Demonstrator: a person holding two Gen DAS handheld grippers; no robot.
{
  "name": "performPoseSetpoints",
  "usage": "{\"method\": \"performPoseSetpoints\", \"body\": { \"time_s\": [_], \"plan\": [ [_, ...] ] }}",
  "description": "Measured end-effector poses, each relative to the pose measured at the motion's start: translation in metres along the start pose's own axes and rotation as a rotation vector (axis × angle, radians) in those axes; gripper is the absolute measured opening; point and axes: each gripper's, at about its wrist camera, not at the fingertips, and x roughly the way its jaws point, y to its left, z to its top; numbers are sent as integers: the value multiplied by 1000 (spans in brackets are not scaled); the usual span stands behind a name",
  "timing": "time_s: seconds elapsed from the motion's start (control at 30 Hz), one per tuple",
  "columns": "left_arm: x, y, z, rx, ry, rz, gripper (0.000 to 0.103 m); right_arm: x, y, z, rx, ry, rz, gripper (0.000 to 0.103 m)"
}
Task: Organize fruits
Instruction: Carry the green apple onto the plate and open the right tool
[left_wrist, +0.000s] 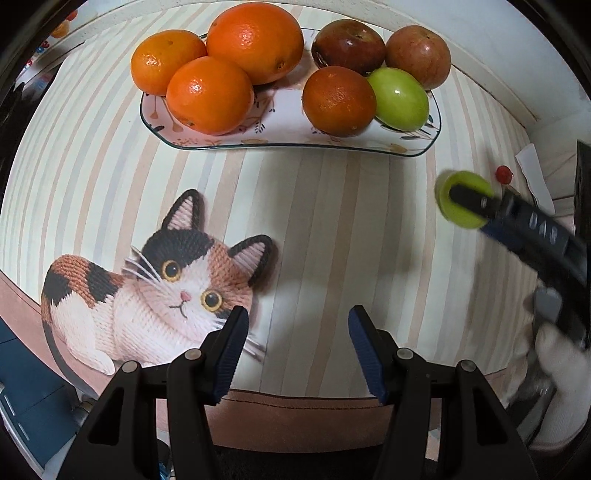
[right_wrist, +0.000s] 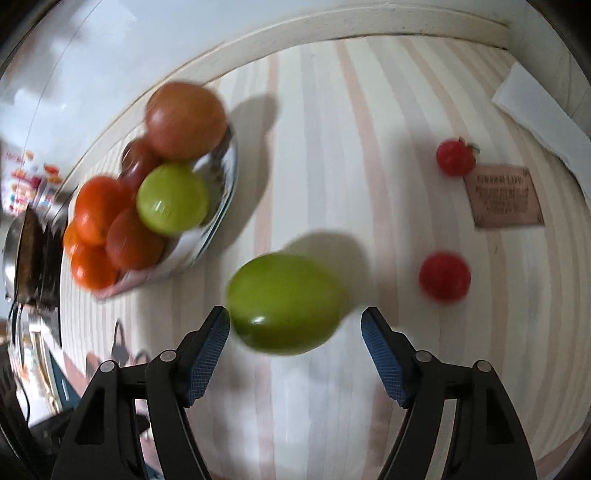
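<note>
Two claws: the right claw is the nearer one to the loose green fruit; the left claw hovers over bare striped cloth, well apart from it.
Tabletop: the striped tabletop carries everything; a printed cat lies under the left claw.
Plate: the plate holds three oranges on one side, three brownish fruits and one green fruit on the other; from the right claw it lies up and to the left.
Key relation: the loose green fruit sits on the cloth between the right claw's fingers, its long axis running across the gap, slightly tilted.
Right claw state: jaws wide and opening a little; its left finger seems to touch the fruit, the other stands clear, so I judge it not gripped.
Left claw state: part open, nothing between the fingers.
Small fruits: two red ones lie to the right, apart from the plate.
Hard to tell: the right view is blurred, so contact at the left pad is uncertain; in the left view a dark finger covers the fruit's middle.
</note>
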Motion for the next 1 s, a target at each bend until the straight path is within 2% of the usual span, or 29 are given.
{"method": "performPoseSetpoints", "body": {
  "time_s": [0.07, 0.13, 0.2, 0.4, 0.43, 0.5, 0.57, 0.63, 0.77, 0.9, 1.0],
  "plan": [
    [1, 2, 2, -9, 0, -4, 54, 1, 3, 13, -19, -15, -15, 76],
    [1, 1, 6, -17, -2, -5, 54, 3, 10, 20, -64, -25, -14, 65],
    [-2, 1, 8, -17, -10, -1, 54, 5, 21, 26, -122, -25, -49, 65],
    [-25, 11, 28, -47, -102, 59, 54, -15, 43, 27, -151, -47, 26, 65],
    [-31, 16, 32, -61, -124, 59, 55, -14, 64, 24, -151, -55, 60, 65],
    [-41, 24, 43, -88, -155, 52, 60, -24, 83, 30, -167, -67, 115, 65],
    [-52, 36, 57, -119, -188, 61, 80, -30, 109, 39, -216, -78, 152, 65],
    [-59, 44, 69, -139, -213, 78, 86, -27, 131, 50, -259, -73, 178, 65],
    [-64, 53, 95, -158, -255, 150, 91, -8, 168, 70, -338, -56, 159, 65],
    [-56, 69, 111, -171, -243, 181, 91, 16, 185, 84, -360, -4, 134, 65],
    [-46, 71, 116, -178, -228, 172, 91, 27, 188, 85, -354, 16, 131, 66]
  ]
}}
